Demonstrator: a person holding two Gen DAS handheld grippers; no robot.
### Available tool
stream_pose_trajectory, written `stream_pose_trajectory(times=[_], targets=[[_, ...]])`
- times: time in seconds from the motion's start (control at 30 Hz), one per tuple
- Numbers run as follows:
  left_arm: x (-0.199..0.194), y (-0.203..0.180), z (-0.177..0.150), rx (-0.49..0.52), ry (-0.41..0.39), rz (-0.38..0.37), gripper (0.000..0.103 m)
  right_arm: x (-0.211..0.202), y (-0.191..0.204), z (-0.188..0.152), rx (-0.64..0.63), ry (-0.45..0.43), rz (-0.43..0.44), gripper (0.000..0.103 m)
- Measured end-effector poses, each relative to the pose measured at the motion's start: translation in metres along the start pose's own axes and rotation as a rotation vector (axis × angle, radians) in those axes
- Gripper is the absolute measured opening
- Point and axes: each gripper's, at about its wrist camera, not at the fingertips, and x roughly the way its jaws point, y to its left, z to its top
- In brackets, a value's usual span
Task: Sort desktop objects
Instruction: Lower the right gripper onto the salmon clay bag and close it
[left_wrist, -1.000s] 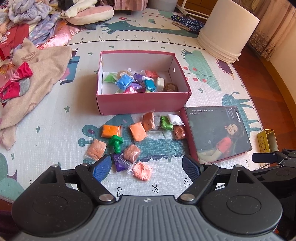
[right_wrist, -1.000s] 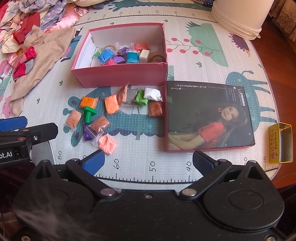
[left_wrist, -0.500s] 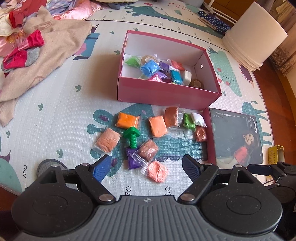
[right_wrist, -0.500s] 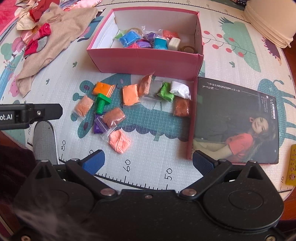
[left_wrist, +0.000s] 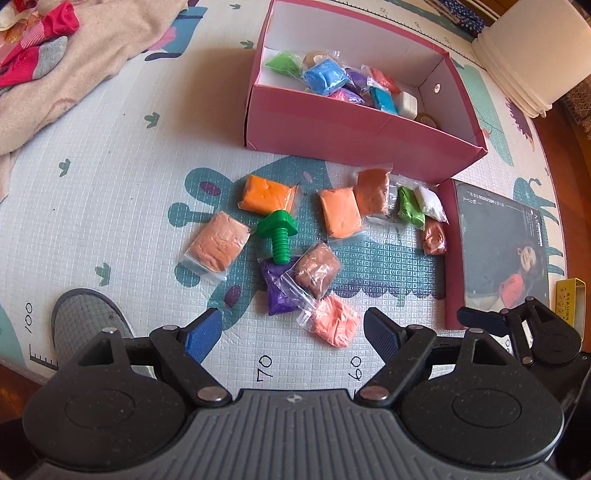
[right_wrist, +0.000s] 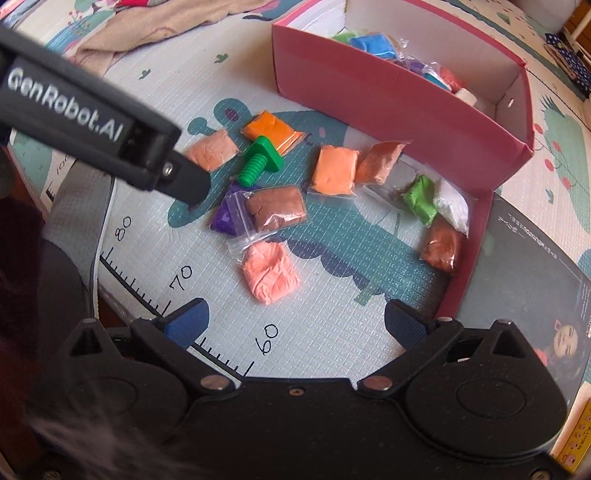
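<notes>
Play mat (left_wrist: 110, 206): ten loose clay bags (left_wrist: 334, 320).

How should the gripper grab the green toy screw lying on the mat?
Judging by its pose, grip the green screw from above, fingers closing across its ridged shaft. It lies on its side, its tip resting on the purple bag; the flat head is wider and crowded by the orange bag.

Open right tongs (right_wrist: 295, 325) above pink clay bag (right_wrist: 270, 277).

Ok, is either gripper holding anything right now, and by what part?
No. The left gripper and right gripper are both open and empty above the pink clay bag.
</notes>
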Motion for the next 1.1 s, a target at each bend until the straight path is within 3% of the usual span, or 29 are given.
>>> stream_pose_trajectory(times=[0.23,0.5,1.1], targets=[[0.016,0.000,0.009,0.012,0.034,0.021,0.084,0.030,0.005,0.006,-0.079,0.017,-0.006,0.102],[0.020,0.010,0.021,-0.055,0.022,0.028,0.084,0.064,0.021,0.007,-0.172,0.030,-0.018,0.102],[0.023,0.020,0.030,-0.129,0.016,0.025,0.084,0.084,0.034,0.014,-0.265,0.035,0.019,0.101]])
